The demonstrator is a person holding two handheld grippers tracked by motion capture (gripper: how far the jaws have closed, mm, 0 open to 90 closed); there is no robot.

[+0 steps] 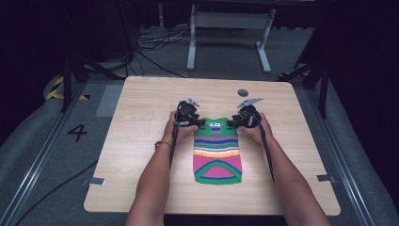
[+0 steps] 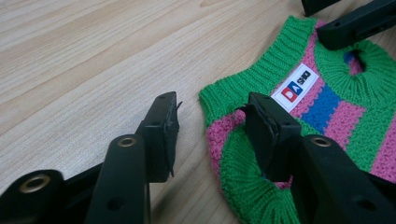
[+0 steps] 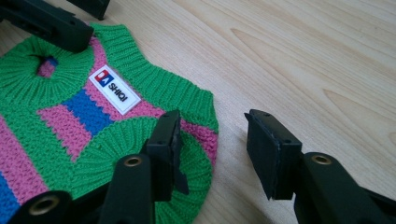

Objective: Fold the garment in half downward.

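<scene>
A small knitted sweater [image 1: 217, 151] with green, pink and blue stripes lies flat on the wooden table [image 1: 141, 141], neck end away from me. A white label [image 2: 295, 87] sits below its collar. My left gripper [image 1: 200, 123] is open at the sweater's left shoulder. In the left gripper view its jaws [image 2: 212, 105] straddle the corner of the sweater [image 2: 327, 107]: one over the green armhole cuff, the other over bare wood. My right gripper [image 1: 231, 123] mirrors it, open [image 3: 212, 122] around the right shoulder of the sweater [image 3: 70, 126], beside the label [image 3: 114, 88].
A small dark round disc [image 1: 243, 92] lies on the table near its far edge. Beyond the table stand a white desk frame [image 1: 230, 37] and loose cables on the floor. Bare wood stretches to both sides of the sweater.
</scene>
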